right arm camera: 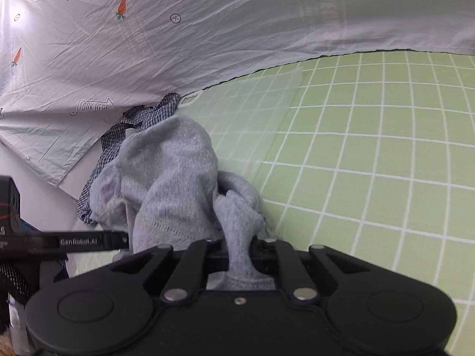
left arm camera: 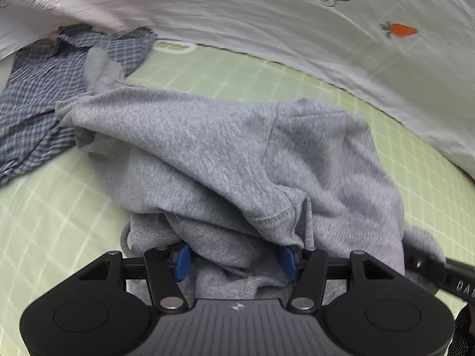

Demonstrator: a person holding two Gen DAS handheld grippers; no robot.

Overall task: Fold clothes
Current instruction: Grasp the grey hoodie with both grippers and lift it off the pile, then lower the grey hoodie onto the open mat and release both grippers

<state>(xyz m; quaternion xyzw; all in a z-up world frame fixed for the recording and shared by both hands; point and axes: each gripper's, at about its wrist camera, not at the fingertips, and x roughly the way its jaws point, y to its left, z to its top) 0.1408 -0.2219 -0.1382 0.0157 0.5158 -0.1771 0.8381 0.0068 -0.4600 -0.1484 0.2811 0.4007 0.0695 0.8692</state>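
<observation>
right wrist view: "genrobot.ai" on left gripper (right arm camera: 118,241); sheet (right arm camera: 124,59) reads "look here".

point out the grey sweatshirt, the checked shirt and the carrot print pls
grey sweatshirt (left arm camera: 207,148): left wrist view, on its broad upper fold.
checked shirt (left arm camera: 32,95): left wrist view, on its crumpled body left of the sweatshirt.
carrot print (left arm camera: 402,29): left wrist view, on the orange root.

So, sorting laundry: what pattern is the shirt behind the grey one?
Blue-and-white check shirt, clearest in the left wrist view.
</observation>
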